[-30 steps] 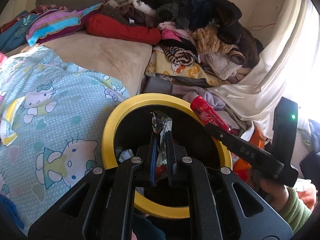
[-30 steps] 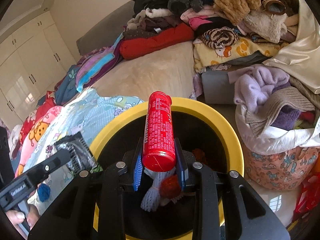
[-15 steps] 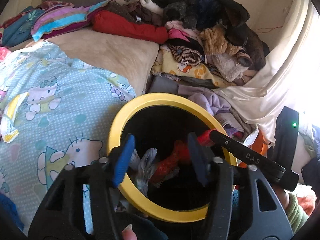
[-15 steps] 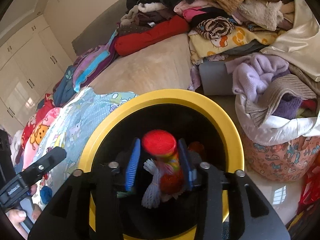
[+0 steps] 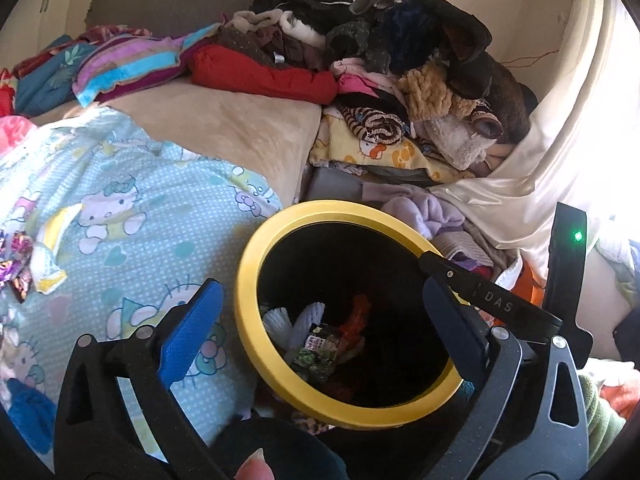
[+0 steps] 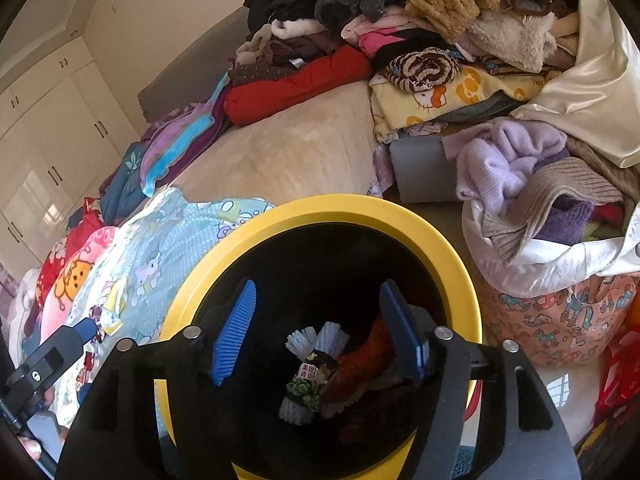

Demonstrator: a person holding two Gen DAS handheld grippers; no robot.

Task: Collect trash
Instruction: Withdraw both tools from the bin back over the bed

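A black bin with a yellow rim [image 5: 256, 248] [image 6: 344, 210] stands beside the bed. Inside lie white foam netting [image 6: 316, 340], a dark green wrapper [image 5: 316, 350] [image 6: 306, 386] and a red item [image 6: 362, 358]. My left gripper [image 5: 320, 320] is open and empty over the bin's left rim. My right gripper [image 6: 320, 324] is open and empty directly above the bin's mouth. More wrappers [image 5: 16, 258] lie on the Hello Kitty sheet [image 5: 132, 216] at the far left.
Piled clothes [image 5: 380, 64] fill the far side of the bed. A cloth basket of laundry [image 6: 560, 264] stands right of the bin. A beige blanket [image 6: 288, 152] covers the mid bed. Wardrobe doors [image 6: 48, 148] stand at far left.
Both grippers opened. The left one dropped its silvery wrapper and the right one dropped the red can into the bin. Both now hang open above it.
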